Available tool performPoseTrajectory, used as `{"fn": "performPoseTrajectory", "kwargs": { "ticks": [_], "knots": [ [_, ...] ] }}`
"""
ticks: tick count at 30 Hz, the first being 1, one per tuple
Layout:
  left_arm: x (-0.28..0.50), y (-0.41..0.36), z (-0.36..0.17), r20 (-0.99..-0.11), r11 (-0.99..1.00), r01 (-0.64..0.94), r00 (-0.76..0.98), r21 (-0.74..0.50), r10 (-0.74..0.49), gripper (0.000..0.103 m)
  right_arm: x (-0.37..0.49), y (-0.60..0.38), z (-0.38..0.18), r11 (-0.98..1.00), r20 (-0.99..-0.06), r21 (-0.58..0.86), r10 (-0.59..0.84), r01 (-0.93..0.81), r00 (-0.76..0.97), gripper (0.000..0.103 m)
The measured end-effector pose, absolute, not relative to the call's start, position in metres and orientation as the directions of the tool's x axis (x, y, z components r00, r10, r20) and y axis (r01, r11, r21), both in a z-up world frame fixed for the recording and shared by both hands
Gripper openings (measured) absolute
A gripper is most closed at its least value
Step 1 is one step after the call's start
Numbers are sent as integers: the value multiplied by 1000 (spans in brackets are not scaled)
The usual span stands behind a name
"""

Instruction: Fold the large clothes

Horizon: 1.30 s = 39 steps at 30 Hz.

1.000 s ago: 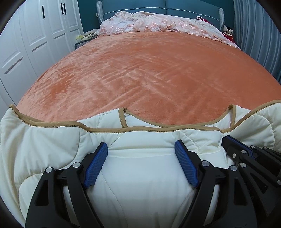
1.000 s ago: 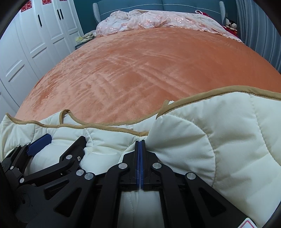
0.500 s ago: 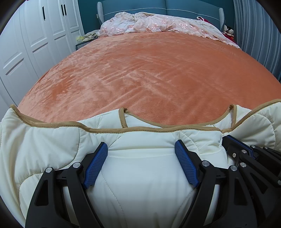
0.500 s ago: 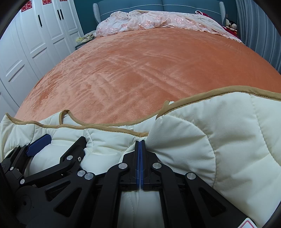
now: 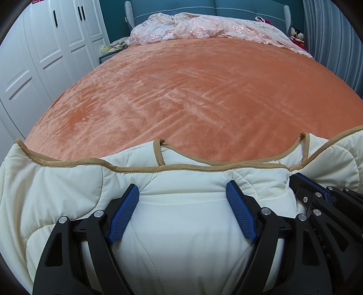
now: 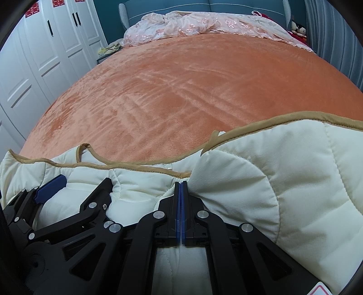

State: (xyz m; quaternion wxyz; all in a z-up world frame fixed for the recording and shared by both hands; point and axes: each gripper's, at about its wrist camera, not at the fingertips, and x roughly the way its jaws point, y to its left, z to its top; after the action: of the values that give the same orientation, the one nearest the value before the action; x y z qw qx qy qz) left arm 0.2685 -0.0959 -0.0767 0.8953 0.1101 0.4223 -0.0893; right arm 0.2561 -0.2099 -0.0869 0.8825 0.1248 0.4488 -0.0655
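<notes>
A cream quilted garment [image 5: 181, 227] with tan trim lies at the near edge of the orange bed [image 5: 192, 90]. My left gripper [image 5: 182, 188] is open, its blue pads spread over the garment's middle, resting on the fabric. My right gripper [image 6: 181, 185] is shut, its pads pressed together on a pinch of the cream garment [image 6: 283, 192] just below the tan edge. The right gripper also shows at the right in the left wrist view [image 5: 317, 199]. The left gripper shows at the left in the right wrist view [image 6: 52, 183]. The garment's lower part is hidden.
A pink floral quilt [image 5: 204, 27] lies bunched at the head of the bed against a teal headboard [image 5: 215, 6]. White wardrobe doors [image 5: 45, 45] stand along the left. A grey curtain [image 5: 335, 40] hangs at the right.
</notes>
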Motion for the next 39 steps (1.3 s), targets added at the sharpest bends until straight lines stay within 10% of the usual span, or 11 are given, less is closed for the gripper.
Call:
{"fn": "performPoseTrajectory", "kwargs": {
  "ticks": [4, 7, 24, 39],
  "knots": [
    [279, -80, -60, -830, 960, 277, 544, 42, -121, 82, 241, -217, -47, 942, -765, 107, -126, 319, 631, 0],
    [260, -42, -32, -808, 974, 220, 564, -51, -170, 88, 199, -228, -5, 919, -671, 186, -139, 347, 729, 21],
    [136, 143, -4, -799, 975, -58, 585, -213, -139, 92, 131, -126, -29, 959, -797, 223, 77, 174, 599, 21],
    [144, 38, 19, -746, 959, 215, 605, -183, -278, 92, 130, -125, -31, 970, -825, 147, 11, 196, 566, 15]
  ]
}}
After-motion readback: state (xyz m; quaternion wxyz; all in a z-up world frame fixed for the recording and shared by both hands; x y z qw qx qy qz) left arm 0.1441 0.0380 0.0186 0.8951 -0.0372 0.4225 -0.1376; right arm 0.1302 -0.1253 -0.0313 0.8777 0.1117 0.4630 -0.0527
